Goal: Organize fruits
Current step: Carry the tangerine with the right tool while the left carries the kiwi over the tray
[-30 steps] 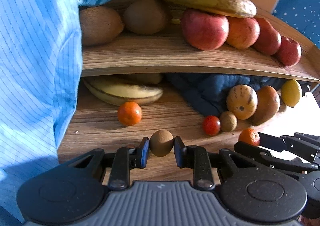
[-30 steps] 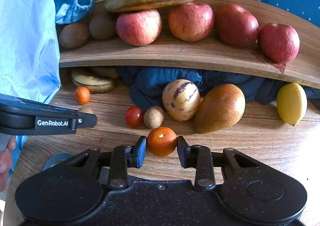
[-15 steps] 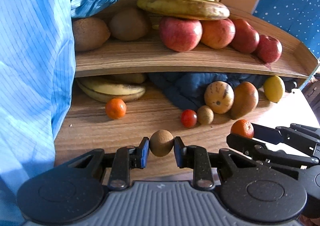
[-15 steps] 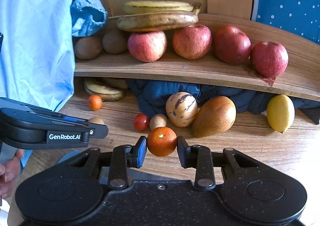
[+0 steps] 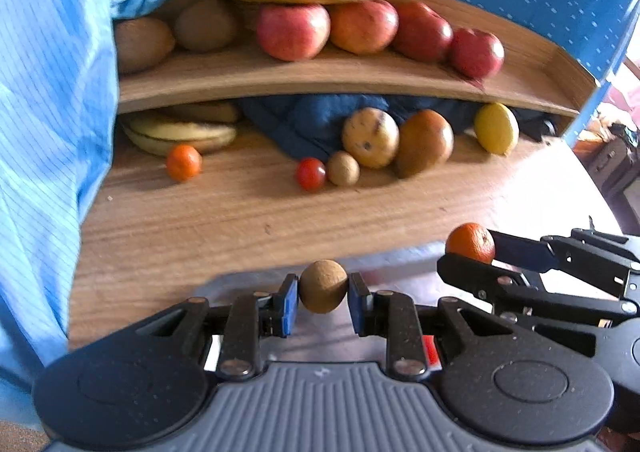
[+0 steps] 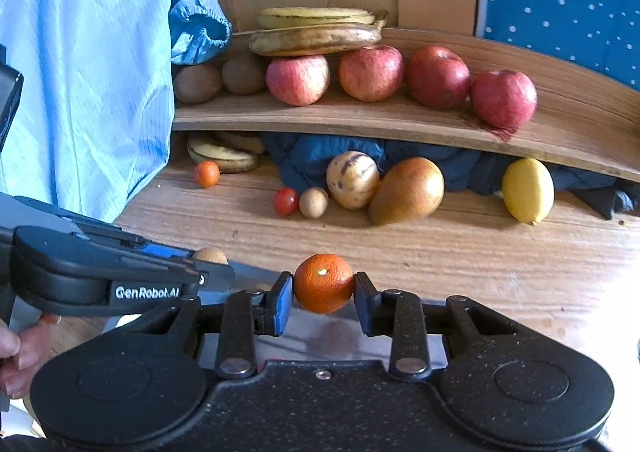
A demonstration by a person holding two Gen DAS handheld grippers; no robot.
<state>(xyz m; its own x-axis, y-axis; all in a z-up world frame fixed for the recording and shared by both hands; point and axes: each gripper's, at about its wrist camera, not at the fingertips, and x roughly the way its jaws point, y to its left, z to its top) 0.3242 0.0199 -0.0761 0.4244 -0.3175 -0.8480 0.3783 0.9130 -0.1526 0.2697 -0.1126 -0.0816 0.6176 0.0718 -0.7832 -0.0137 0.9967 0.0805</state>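
Both my tongs are clamped on fruit: my left gripper pinches a small brown kiwi between its blue pads, and my right gripper grips a mandarin, both held over the near edge of the wooden table. Far across it lie a cherry tomato, a striped melon, a mango and a lemon. On the shelf above sit four apples with bananas on top.
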